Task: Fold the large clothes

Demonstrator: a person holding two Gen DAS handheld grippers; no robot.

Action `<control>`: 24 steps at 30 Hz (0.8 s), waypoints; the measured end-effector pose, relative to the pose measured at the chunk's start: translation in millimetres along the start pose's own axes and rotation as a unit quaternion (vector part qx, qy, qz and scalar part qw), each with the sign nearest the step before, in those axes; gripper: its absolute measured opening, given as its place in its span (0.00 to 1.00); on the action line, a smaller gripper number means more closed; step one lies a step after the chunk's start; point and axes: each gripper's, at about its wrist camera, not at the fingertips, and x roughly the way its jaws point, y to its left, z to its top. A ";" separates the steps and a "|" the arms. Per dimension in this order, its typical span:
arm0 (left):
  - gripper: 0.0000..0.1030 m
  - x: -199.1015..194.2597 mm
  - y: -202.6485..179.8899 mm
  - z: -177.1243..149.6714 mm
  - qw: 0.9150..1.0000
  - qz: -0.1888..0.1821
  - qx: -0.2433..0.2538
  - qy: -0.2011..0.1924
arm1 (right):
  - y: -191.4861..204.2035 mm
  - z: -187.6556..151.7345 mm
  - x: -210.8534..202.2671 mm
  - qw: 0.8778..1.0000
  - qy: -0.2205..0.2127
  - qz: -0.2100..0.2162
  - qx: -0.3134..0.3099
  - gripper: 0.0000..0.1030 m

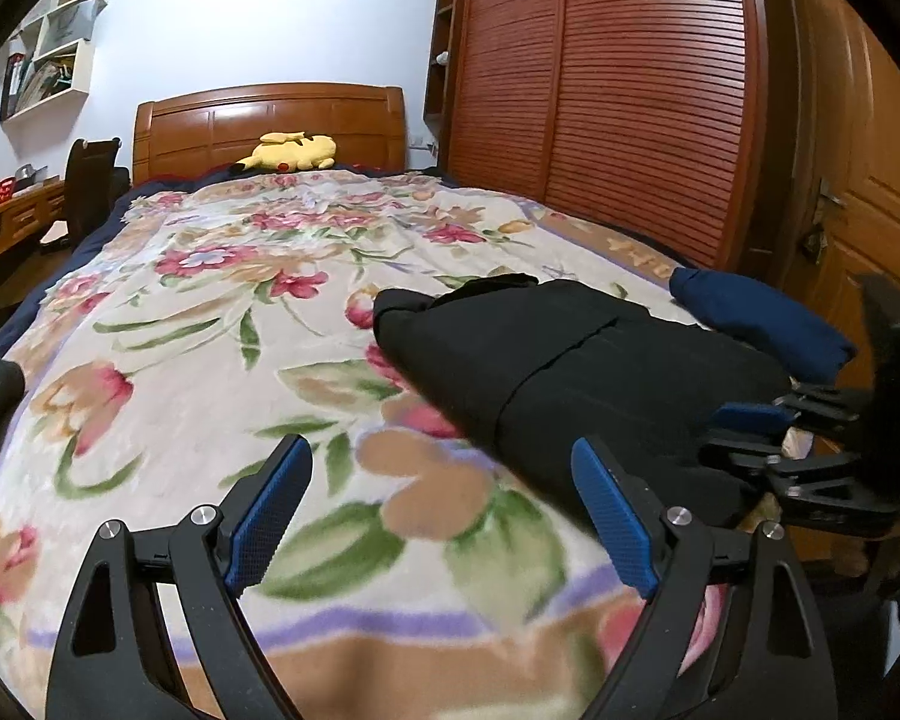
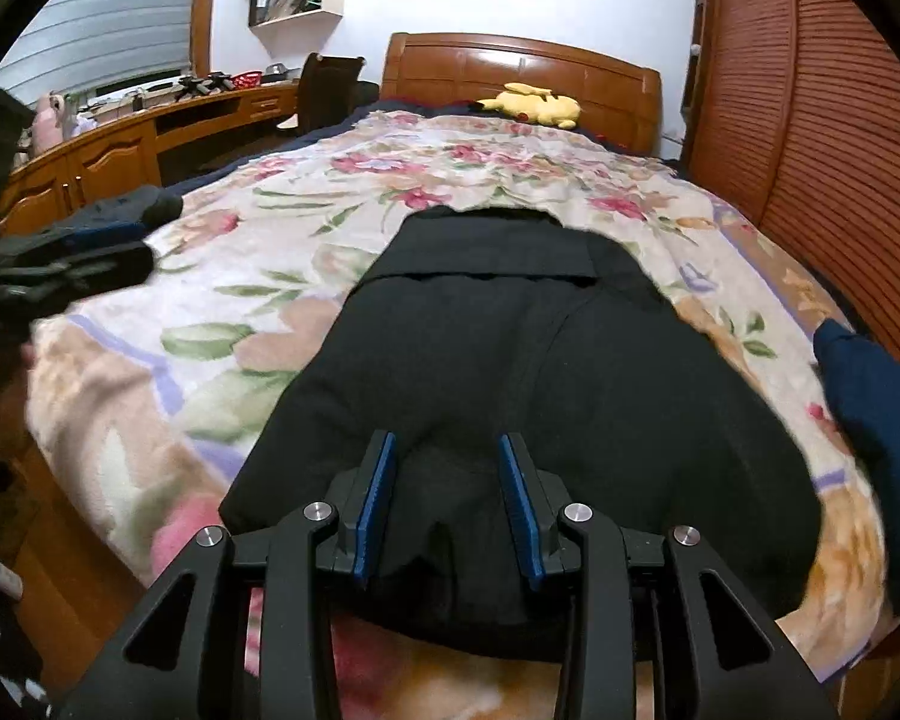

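One black garment (image 2: 510,360), apparently folded, one navy bundle (image 2: 870,384); left hand-held gripper (image 1: 444,516) spread, right hand-held gripper (image 2: 447,504) half-spread, unpinched.

- The left gripper (image 1: 441,501) is a matte black frame with two forked arms, each with triangular cut-outs.
- Its fingers (image 1: 268,516) carry bright blue pads with a fine knurled, dotted texture.
- Round silver screw heads sit at the pivot joints, two on each side.
- The right gripper (image 2: 447,504) is the same build: black linkage arms, silver pivot screws, narrow blue ribbed pads (image 2: 375,498) seen edge-on.
- Both bodies look moulded, with smooth, slightly glossy edges.
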 end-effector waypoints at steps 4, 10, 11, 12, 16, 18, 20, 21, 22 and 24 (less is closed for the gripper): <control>0.86 16.2 -3.9 10.2 1.000 -0.001 -0.002 0.003 | -7.0 1.4 -7.5 1.000 -0.016 -0.016 -0.010 0.47; 0.86 45.2 -11.8 22.2 1.000 0.002 0.017 0.017 | -28.0 -14.1 -21.5 0.999 -0.025 -0.027 0.010 0.57; 0.86 50.3 -12.4 24.1 1.000 0.004 0.021 0.019 | -32.5 -17.2 -23.1 0.999 -0.025 -0.029 0.012 0.58; 0.86 55.9 -12.7 26.9 0.999 0.005 0.024 0.022 | -37.9 -20.1 -26.1 0.999 -0.024 -0.032 0.016 0.58; 0.86 76.5 -11.6 36.0 0.999 0.008 0.033 0.028 | -55.3 -32.3 -28.9 0.998 -0.016 -0.049 0.030 0.58; 0.86 86.8 -11.0 39.8 0.999 0.008 0.036 0.032 | -59.1 -36.9 -30.9 0.998 -0.016 -0.057 0.030 0.58; 0.86 94.4 -10.6 42.3 0.999 0.005 0.037 0.037 | -62.7 -40.6 -30.8 0.998 -0.012 -0.061 0.033 0.58; 0.86 99.9 -8.9 44.4 0.999 0.005 0.036 0.040 | -63.7 -43.3 -29.9 0.997 -0.009 -0.064 0.036 0.58; 0.86 103.5 -7.3 45.9 0.998 0.006 0.035 0.042 | -64.9 -44.9 -29.5 0.997 -0.008 -0.066 0.038 0.58; 0.86 112.1 -4.4 50.3 0.998 0.011 0.036 0.044 | -67.9 -49.2 -25.5 0.997 -0.005 -0.065 0.048 0.58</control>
